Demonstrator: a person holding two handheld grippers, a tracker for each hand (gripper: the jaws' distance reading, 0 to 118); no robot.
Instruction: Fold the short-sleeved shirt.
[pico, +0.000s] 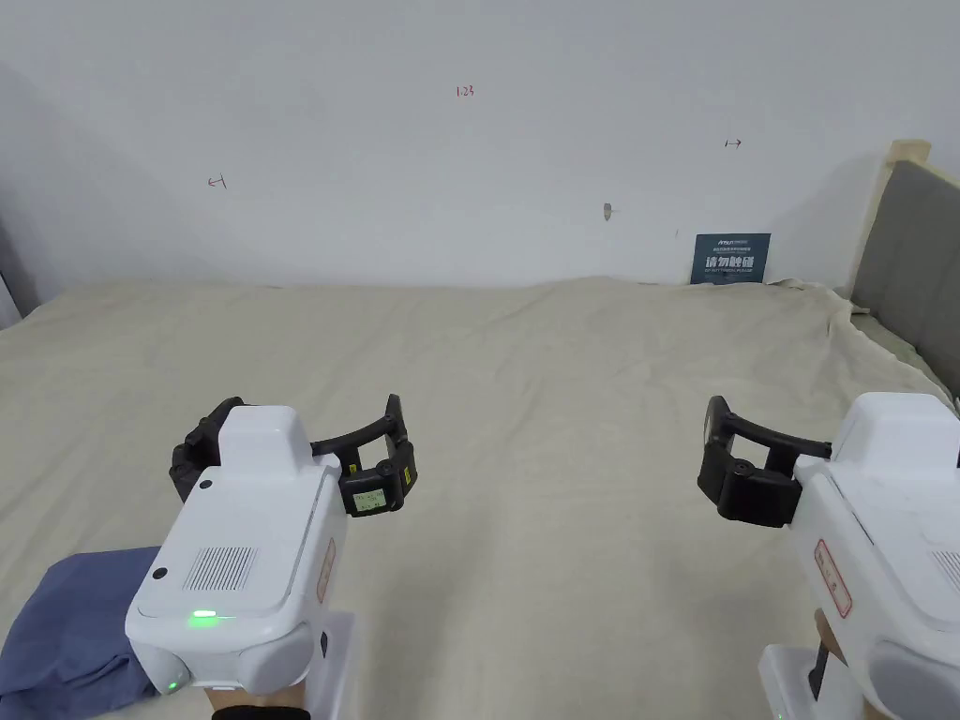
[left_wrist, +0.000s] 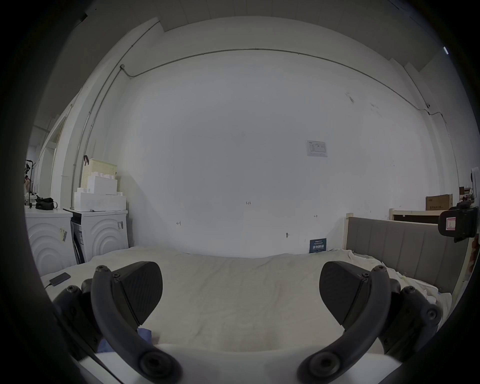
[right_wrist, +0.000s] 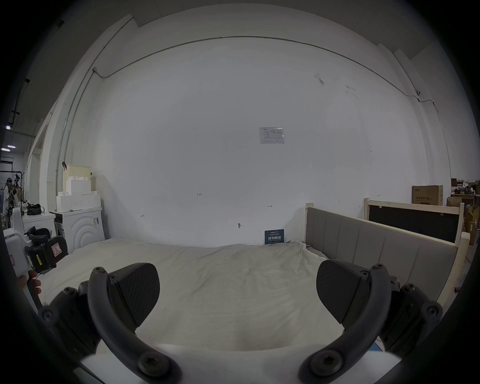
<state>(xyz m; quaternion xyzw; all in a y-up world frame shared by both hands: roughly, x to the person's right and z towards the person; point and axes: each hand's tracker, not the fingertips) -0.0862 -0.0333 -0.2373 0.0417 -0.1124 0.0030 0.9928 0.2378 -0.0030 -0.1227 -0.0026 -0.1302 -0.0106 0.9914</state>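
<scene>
White wall (pico: 469, 187) at the back with a few small marks on it and a dark blue sign (pico: 730, 258) leaning at its base, and right in front of that a bed (pico: 562, 375) covered in a wrinkly cream sheet. Grey padded headboard (pico: 909, 272) runs along the right side. In the left gripper view you can also spot a couple of white washing machines (left_wrist: 102, 233) off to the left with white boxes stacked on top, plus a dark phone (left_wrist: 59, 279) lying on the sheet near that edge.

Both grippers are held out over the bed, level with each other and well apart. Left gripper (pico: 295, 455) — jaws spread wide, nothing between them, just bare sheet under it. Right gripper (right_wrist: 237, 293) is the same deal, jaws wide apart and holding nothing.

The short-sleeved shirt (pico: 70, 628) is a blue bundle sitting on the bed at the near left corner, just beside and partly under the body of the left gripper — looks bunched up, not spread flat. Neither gripper is touching it as far as I can see.
</scene>
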